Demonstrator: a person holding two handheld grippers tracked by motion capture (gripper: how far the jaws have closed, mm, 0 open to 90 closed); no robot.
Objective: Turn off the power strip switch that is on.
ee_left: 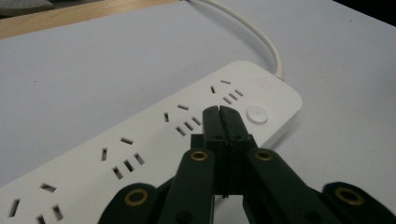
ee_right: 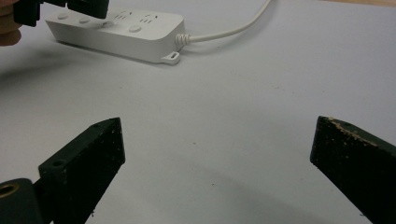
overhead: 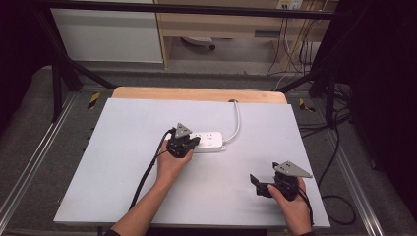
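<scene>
Left hand-held gripper (ee_left: 219, 112) over the power strip (ee_left: 154, 140) — jaws pressed together, empty.
Likely pressing a button (ee_left: 257, 115) next; right hand-held gripper (overhead: 261, 185) gapes wide, idle.

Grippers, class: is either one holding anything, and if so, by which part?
Nothing is held. The left gripper is shut empty above the power strip; the right gripper is open over bare table.

A white power strip (overhead: 209, 141) lies flat mid-table, its white cord (overhead: 237, 123) curving toward the far edge.
</scene>
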